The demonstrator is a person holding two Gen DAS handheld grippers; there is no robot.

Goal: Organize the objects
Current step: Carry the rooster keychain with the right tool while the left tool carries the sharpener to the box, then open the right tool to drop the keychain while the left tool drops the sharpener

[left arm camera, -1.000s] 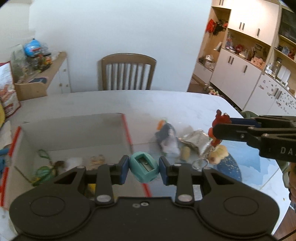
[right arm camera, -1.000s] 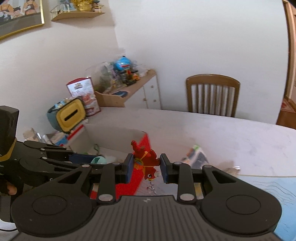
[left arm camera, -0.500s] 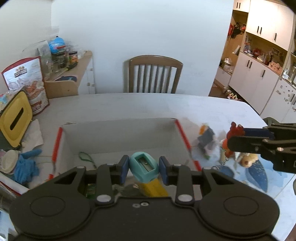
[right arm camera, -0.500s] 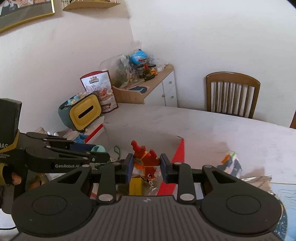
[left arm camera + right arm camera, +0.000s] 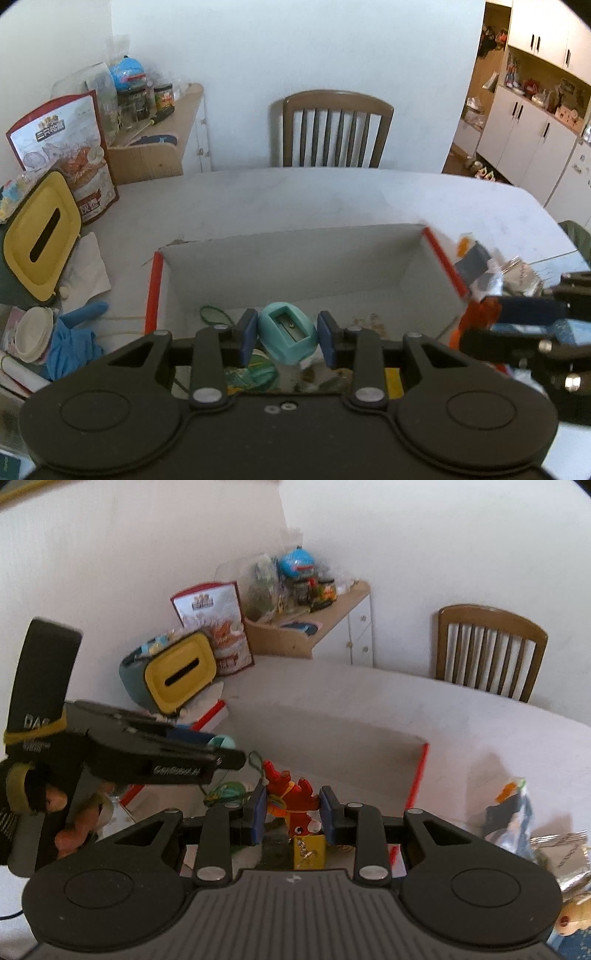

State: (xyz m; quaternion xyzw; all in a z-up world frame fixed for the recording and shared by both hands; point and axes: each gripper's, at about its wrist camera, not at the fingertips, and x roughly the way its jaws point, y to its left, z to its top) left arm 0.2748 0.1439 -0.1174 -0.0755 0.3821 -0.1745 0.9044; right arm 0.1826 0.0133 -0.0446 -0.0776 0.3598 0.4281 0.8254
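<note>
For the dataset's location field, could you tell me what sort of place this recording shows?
Most likely a home dining area. A wooden chair stands at a pale table, white kitchen-style cabinets fill the next room, and a side cabinet holds jars and household clutter.

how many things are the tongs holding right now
2. A teal sharpener sits in the left tongs over the box; a red toy sits in the right tongs, also over the box.
</note>
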